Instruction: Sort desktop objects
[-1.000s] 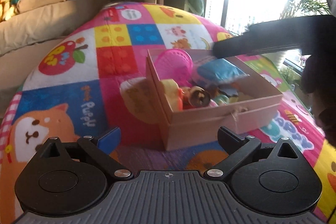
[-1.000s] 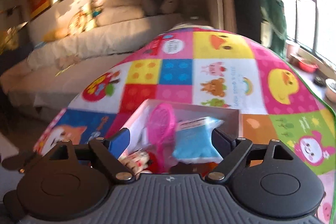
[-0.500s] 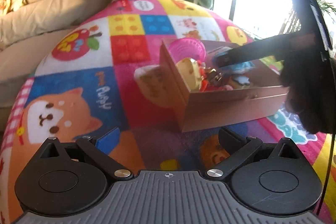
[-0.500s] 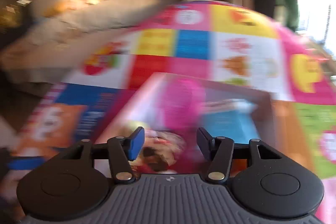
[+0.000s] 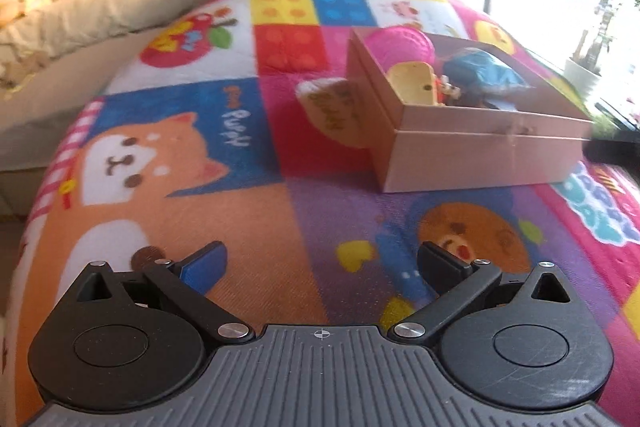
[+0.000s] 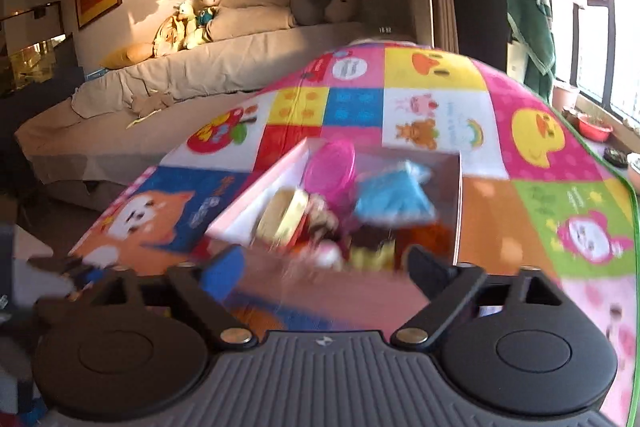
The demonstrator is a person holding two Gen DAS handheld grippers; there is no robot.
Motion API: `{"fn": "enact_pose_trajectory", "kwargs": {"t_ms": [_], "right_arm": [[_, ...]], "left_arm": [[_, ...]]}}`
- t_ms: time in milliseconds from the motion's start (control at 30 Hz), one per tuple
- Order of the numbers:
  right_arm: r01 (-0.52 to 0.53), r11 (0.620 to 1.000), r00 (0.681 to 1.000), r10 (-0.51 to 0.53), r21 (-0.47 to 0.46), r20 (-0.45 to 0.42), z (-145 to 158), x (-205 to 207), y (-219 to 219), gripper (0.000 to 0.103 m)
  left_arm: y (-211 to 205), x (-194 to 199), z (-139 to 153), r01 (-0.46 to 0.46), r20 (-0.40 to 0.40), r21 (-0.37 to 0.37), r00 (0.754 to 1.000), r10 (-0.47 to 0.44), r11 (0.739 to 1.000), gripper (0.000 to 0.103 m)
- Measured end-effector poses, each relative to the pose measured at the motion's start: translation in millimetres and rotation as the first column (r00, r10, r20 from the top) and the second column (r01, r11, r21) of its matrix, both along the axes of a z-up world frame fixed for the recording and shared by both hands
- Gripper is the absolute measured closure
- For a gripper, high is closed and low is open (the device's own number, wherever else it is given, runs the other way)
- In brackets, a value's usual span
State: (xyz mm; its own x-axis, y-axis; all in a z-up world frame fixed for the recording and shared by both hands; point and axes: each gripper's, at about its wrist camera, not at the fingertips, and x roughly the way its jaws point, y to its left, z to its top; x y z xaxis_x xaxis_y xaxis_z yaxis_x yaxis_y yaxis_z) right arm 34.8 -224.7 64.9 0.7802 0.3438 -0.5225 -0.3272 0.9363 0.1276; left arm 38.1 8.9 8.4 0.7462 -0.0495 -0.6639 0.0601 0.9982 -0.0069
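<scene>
Left wrist view: left tongs spread and empty above the patchwork desk, short of the cardboard box crammed with toys. Right tongs also spread, empty, near the box. Blurred motion risks clipping its rim and tipping toys.

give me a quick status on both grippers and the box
Left gripper open, empty, short of box. Right gripper open, empty, at the box's near edge. Nothing blocking.
</scene>
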Motion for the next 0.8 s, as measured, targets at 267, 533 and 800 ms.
{"fn": "enact_pose_trajectory", "kwargs": {"t_ms": [267,533,800], "right_arm": [[0.13,0.984,0.975,-0.149,-0.118,-0.167,-57,-1,11,0.0],[0.03,0.971,0.991,-0.061,-0.237,-0.123,-61,3,50,0.0],[0.142,0.984,0.983,-0.153,-0.109,-0.103,-67,6,38,0.0]], "left_arm": [[-11,2,-9,-0.058,0.022,0.037,0.998,0.057,0.998,0.0],[-2,1,-10,-0.094,0.037,0.025,0.995,0.093,0.995,0.0],[8,-5,-10,-0.087,0.036,0.017,0.996,0.086,0.996,0.0]]}}
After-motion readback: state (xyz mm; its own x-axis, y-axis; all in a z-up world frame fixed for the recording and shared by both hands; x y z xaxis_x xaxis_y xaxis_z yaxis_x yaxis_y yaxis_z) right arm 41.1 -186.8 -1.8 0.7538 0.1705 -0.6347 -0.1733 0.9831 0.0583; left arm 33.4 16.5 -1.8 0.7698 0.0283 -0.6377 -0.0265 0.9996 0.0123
